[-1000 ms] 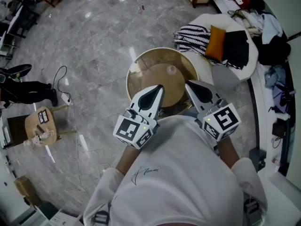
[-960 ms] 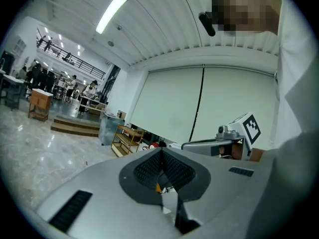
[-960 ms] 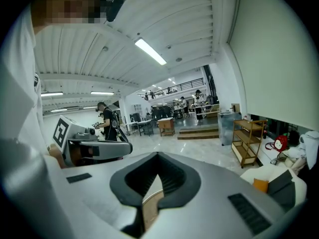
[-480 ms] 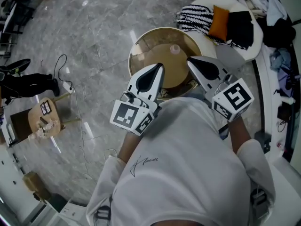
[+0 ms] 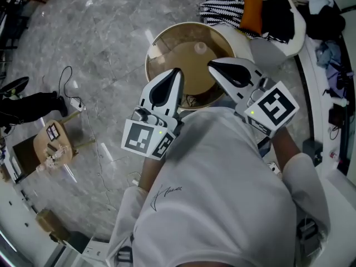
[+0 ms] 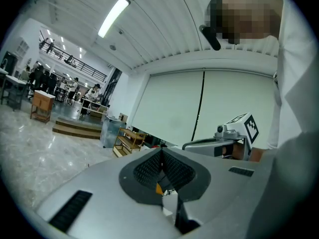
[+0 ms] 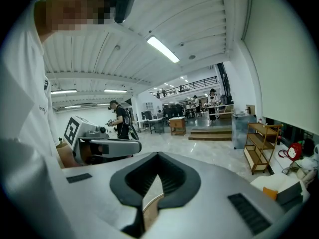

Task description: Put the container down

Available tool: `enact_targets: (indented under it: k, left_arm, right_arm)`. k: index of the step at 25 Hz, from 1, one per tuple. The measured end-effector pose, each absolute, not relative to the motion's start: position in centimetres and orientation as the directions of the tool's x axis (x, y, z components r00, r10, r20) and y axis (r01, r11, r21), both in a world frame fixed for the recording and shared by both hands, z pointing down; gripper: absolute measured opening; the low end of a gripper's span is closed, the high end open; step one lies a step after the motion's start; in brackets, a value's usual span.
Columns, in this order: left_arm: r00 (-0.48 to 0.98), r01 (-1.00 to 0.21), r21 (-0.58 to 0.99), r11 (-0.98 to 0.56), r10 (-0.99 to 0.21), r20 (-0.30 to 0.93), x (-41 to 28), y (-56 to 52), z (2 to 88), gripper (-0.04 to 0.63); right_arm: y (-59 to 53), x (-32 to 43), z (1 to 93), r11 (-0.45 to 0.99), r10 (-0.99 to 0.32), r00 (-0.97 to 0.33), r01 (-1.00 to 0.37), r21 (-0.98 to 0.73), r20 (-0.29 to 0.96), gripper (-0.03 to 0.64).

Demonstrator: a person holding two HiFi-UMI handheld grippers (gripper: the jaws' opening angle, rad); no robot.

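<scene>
Since a second ago the round container and the chair behind it have gone up in the head view, near its top edge. My right tong has shifted and rolled a little, and the left one has almost not moved.

At the far left a small wooden stool (image 5: 52, 145) stands on the marble floor (image 5: 105, 32), and a thin cable (image 5: 89, 128) lies beside it, well apart from my work. My left tong (image 5: 176, 72) is closed, its tips meet and I see nothing pressed between them. The container (image 5: 181, 52) is just ahead of both tongs. It is wide, with a golden rim and a clear lid with a small knob (image 5: 200, 48). My right tong (image 5: 213, 65) is closed too, and through the gap under its tips I see only the curved rim below.

From above both tips overlap the near rim, but I cannot tell if they touch it, or if the container already stands on the floor. If it still rests on my tongs, I think I must lower both sides together and level, so the lid does not slide.

To the right a white chair (image 5: 267, 48) with a striped cloth (image 5: 221, 6) and an orange cushion (image 5: 251, 9) stands just beside the container, and I must not knock against it.
</scene>
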State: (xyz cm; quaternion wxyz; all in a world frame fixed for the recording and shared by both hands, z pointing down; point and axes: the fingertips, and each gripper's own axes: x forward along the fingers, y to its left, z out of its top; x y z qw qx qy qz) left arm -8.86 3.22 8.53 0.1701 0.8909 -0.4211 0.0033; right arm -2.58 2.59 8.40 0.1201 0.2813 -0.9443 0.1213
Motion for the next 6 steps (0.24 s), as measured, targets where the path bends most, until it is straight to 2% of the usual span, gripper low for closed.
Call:
enact_targets:
  k: [6]
  left_arm:
    - [0.635, -0.76, 0.298, -0.577, -0.757, 0.156, -8.7, 2.71, 8.67, 0.018]
  right_arm:
    - [2.31, -3.21, 8.29, 0.837, -0.467, -0.834, -0.524, -0.156, 0.295, 0.014]
